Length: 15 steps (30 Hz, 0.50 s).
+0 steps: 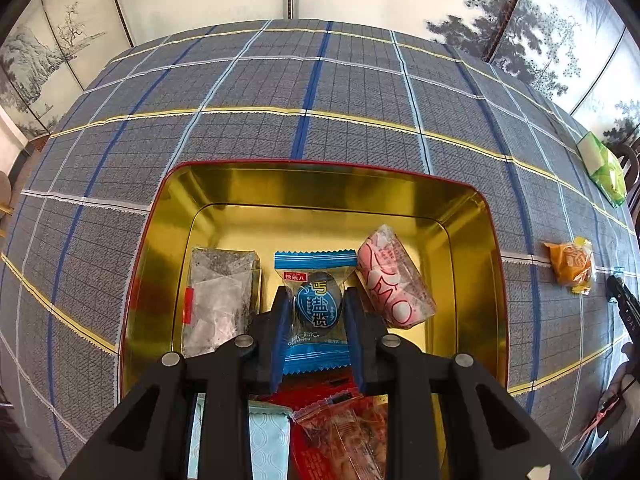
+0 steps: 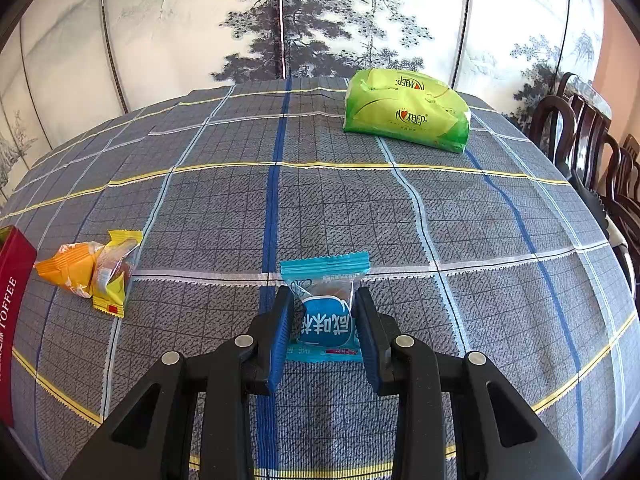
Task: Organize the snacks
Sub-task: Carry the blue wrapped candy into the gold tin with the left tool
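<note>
In the left wrist view my left gripper (image 1: 317, 296) is shut on a blue-and-white snack packet (image 1: 316, 264), held low over the gold inside of a red-rimmed tin (image 1: 320, 168). In the tin lie a pink packet (image 1: 394, 280) on the right, a grey clear-wrapped bar (image 1: 220, 296) on the left, and a red packet (image 1: 340, 432) and a pale blue one (image 1: 268, 432) at the near end. In the right wrist view my right gripper (image 2: 324, 296) is shut on a teal packet (image 2: 326, 276) down at the checked tablecloth.
An orange snack (image 2: 72, 268) and a yellow one (image 2: 114, 276) lie together on the cloth left of my right gripper, beside the tin's red wall (image 2: 12, 300). A green tissue pack (image 2: 406, 110) sits at the far edge. Dark wooden chairs (image 2: 580, 132) line the right side.
</note>
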Each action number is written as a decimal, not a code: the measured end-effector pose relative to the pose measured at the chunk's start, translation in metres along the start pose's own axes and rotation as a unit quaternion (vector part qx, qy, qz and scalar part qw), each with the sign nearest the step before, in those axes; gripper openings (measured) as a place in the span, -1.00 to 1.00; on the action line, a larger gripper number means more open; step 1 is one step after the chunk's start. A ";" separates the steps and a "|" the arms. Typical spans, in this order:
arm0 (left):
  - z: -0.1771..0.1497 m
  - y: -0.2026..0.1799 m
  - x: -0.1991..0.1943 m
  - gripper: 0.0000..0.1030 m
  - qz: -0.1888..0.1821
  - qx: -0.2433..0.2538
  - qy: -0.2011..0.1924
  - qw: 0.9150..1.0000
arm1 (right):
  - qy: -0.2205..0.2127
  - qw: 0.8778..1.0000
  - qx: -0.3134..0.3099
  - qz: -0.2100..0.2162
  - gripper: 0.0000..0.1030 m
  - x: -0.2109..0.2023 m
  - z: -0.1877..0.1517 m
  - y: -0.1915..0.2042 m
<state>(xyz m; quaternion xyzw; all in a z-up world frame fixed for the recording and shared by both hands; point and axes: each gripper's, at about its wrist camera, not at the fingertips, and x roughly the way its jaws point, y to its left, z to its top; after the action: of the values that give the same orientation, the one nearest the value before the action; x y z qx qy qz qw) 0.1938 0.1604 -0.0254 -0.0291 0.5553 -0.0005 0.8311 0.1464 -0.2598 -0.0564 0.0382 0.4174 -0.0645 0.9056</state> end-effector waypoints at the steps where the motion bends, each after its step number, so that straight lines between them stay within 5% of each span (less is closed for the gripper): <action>1: 0.000 0.000 0.001 -0.55 0.002 0.001 0.001 1.000 | 0.000 1.000 0.000 0.000 -0.35 0.000 0.000 0.000; 15: -0.002 -0.002 0.001 -0.33 0.005 0.009 0.004 1.000 | 0.000 1.000 -0.001 -0.001 -0.35 0.000 0.000 0.001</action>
<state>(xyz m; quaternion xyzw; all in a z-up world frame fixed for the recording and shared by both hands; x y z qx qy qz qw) 0.1925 0.1582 -0.0275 -0.0188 0.5591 -0.0010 0.8289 0.1464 -0.2590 -0.0564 0.0372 0.4176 -0.0650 0.9056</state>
